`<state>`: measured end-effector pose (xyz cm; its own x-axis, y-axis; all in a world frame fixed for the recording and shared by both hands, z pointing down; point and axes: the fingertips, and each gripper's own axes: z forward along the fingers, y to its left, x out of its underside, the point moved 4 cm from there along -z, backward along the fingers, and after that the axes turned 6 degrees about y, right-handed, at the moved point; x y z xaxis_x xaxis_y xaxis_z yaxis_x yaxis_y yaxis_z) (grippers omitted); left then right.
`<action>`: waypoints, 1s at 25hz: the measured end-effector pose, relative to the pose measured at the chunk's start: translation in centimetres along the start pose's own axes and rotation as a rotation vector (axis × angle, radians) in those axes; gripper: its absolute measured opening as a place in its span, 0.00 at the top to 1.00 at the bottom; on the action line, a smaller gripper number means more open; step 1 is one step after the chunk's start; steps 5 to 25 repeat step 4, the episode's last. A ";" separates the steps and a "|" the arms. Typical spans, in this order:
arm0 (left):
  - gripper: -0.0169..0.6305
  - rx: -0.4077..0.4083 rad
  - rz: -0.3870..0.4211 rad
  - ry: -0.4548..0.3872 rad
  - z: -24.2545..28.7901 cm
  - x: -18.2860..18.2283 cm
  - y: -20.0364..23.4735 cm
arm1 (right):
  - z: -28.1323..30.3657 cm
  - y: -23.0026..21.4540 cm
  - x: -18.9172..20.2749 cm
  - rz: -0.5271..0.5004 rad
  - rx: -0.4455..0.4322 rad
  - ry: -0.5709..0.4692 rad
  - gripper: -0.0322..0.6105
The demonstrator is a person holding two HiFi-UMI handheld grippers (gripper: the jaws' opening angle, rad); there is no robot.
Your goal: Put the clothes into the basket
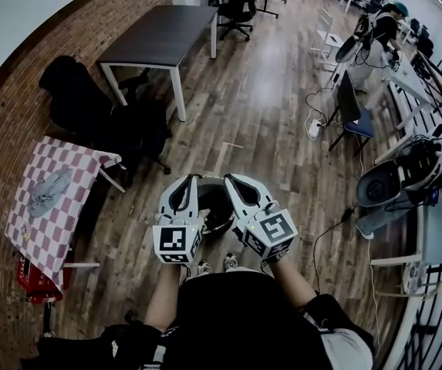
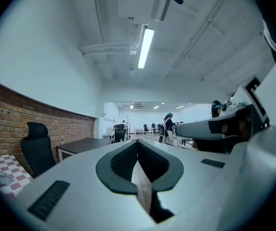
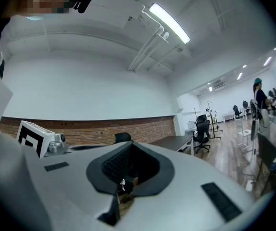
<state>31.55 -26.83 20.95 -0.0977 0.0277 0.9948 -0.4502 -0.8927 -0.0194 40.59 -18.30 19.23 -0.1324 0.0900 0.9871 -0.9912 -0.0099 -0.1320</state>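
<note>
A grey garment (image 1: 49, 191) lies crumpled on a table with a red-and-white checkered cloth (image 1: 28, 237) at the left of the head view. Beneath that table's near end stands a red basket (image 1: 35, 282). My left gripper (image 1: 187, 180) and right gripper (image 1: 233, 180) are held side by side in front of my body, pointing level, well to the right of the table. Both are shut with nothing between the jaws. In the left gripper view the left gripper (image 2: 138, 142) has its dark pads pressed together, and the checkered table (image 2: 0, 167) shows low at the left. The right gripper (image 3: 130, 147) looks toward the brick wall.
Black office chairs (image 1: 82, 99) stand between the checkered table and a dark desk (image 1: 163, 33). A brick wall (image 1: 5, 129) runs along the left. A person (image 1: 375, 33), a blue chair (image 1: 355, 114), floor cables (image 1: 313, 126) and equipment benches (image 1: 429, 176) fill the right side.
</note>
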 end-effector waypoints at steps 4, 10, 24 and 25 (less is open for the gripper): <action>0.95 0.007 -0.002 0.000 0.2 0.1 -0.2 | -0.1 -0.1 0.4 -0.005 -0.002 0.011 0.94; 0.95 0.007 -0.002 0.000 0.2 0.1 -0.2 | -0.1 -0.1 0.4 -0.005 -0.002 0.011 0.94; 0.95 0.007 -0.002 0.000 0.2 0.1 -0.2 | -0.1 -0.1 0.4 -0.005 -0.002 0.011 0.94; 0.95 0.007 -0.002 0.000 0.2 0.1 -0.2 | -0.1 -0.1 0.4 -0.005 -0.002 0.011 0.94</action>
